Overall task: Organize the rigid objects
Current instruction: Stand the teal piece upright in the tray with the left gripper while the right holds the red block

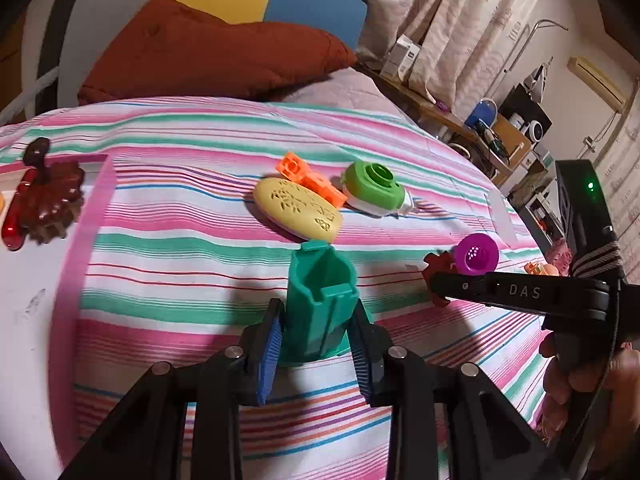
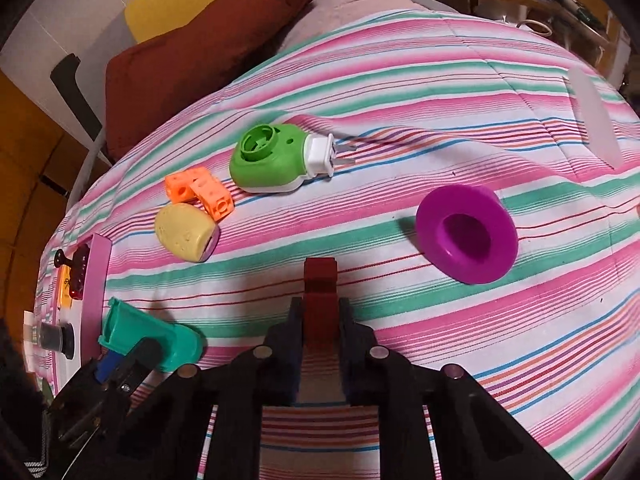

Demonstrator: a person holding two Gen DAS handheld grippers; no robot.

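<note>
My left gripper [image 1: 316, 332] is shut on a teal plastic holder [image 1: 320, 300], also seen in the right wrist view [image 2: 152, 340]. My right gripper [image 2: 320, 316] is shut on a dark red toothed piece [image 2: 319, 292], which shows beside its finger in the left wrist view [image 1: 438, 276]. On the striped bedspread lie a yellow oval case [image 1: 298, 208], an orange block piece [image 1: 312, 178], a green plug-in device [image 1: 372, 188] and a purple cup [image 2: 466, 236].
A white tray with a pink rim [image 1: 90, 216] sits at the left, holding a brown piece [image 1: 48, 200] and a red tube [image 1: 16, 216]. A rust-red cushion [image 1: 208, 52] lies behind. A cluttered desk [image 1: 480, 120] stands to the right of the bed.
</note>
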